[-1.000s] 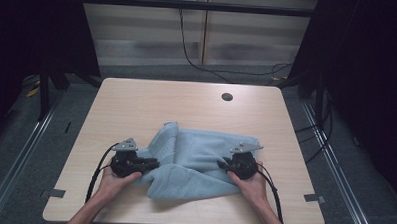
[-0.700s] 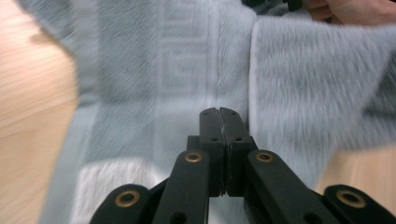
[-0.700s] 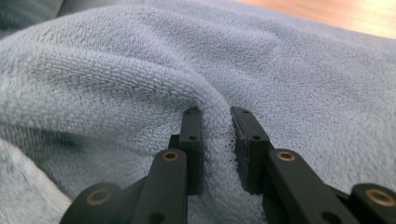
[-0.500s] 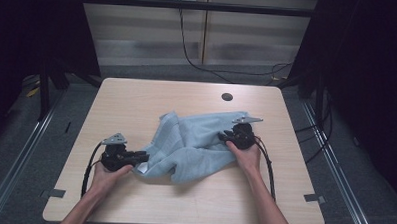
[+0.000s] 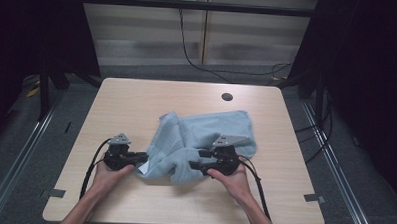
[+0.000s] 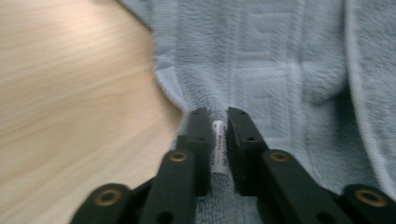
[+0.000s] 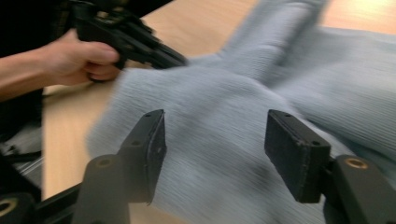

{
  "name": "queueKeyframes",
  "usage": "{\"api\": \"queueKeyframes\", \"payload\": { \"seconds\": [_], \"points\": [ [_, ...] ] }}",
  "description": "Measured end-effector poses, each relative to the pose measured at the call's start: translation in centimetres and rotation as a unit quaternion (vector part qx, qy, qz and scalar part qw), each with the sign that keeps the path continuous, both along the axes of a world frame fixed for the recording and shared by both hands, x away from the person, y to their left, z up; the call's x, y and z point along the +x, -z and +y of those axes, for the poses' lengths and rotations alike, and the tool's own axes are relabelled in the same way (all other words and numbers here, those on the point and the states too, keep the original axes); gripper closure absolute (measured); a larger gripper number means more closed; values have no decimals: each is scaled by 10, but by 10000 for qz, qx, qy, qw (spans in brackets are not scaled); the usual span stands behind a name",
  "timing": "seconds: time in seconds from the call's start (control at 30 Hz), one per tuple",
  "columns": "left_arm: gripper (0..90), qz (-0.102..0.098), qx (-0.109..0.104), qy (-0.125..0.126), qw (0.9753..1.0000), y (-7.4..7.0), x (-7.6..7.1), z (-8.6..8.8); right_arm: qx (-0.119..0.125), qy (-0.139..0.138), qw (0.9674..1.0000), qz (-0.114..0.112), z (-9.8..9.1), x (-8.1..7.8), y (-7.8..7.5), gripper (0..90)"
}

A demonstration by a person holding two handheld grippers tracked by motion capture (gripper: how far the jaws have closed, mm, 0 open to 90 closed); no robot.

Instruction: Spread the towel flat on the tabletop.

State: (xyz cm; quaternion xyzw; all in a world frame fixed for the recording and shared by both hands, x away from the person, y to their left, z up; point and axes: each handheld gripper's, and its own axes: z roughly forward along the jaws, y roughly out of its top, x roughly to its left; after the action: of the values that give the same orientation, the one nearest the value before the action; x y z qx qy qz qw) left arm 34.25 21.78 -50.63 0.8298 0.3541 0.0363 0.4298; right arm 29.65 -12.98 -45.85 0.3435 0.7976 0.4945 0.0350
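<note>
From above, a blue towel [image 5: 200, 142] lies crumpled mid-table [image 5: 137, 100], between both grippers. In the left gripper view, the left gripper [image 6: 218, 122] has just closed, pinching the towel's white label [image 6: 217, 149]. In the right gripper view, the right gripper [image 7: 215, 135] has just opened wide over the towel, gripping nothing.

From where I sit, I find almost nothing legible. The one printed item is a small white care label [image 6: 218, 147] sewn to the edge of the pale blue towel [image 6: 280, 70], pinched between the two black jaws of my left claw [image 6: 218, 122]. It carries a line of dark print running along its length, but the letters are too small and blurred for me to read. The towel's woven border just beyond that claw is an angular key pattern, not lettering. I read no brand, number or sign anywhere else.
</note>
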Motion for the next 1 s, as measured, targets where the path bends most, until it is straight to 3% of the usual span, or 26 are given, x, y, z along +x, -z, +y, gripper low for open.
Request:
{"api": "queueKeyframes", "payload": {
  "seconds": [0.23,0.3,0.33,0.43,0.53,0.6,0.7,0.8,0.9,1.0],
  "points": [
    [850,125,-121,273,9995,-4,-13,-6,176,-245,9995,-27,33,-4,-2,307],
    [850,305,-326,312,9985,-5,-16,-5,153,-237,9996,-7,36,-6,0,310],
    [850,390,-496,435,9971,-7,-19,-7,85,-237,9997,21,37,-7,2,318],
    [850,247,-337,691,9967,-12,-31,-21,-144,-219,9996,114,36,-11,15,437],
    [844,269,-442,785,9956,-12,-33,-23,-186,-162,9996,153,26,-15,23,707],
    [819,234,-695,753,9945,-15,-31,-19,-289,-159,9994,116,20,-16,22,793],
    [762,59,-1028,742,9919,-23,-30,-13,-441,-58,9990,98,9,-21,19,805],
    [694,24,-1180,609,9911,-27,-24,-11,-534,-19,9985,154,-7,-25,16,796],
    [592,-16,-958,386,9947,-26,-15,-17,-566,50,9982,198,-26,-30,14,774],
    [495,46,-987,268,9947,-26,-7,-26,-535,177,9982,205,-43,-35,16,765]
  ]
}}
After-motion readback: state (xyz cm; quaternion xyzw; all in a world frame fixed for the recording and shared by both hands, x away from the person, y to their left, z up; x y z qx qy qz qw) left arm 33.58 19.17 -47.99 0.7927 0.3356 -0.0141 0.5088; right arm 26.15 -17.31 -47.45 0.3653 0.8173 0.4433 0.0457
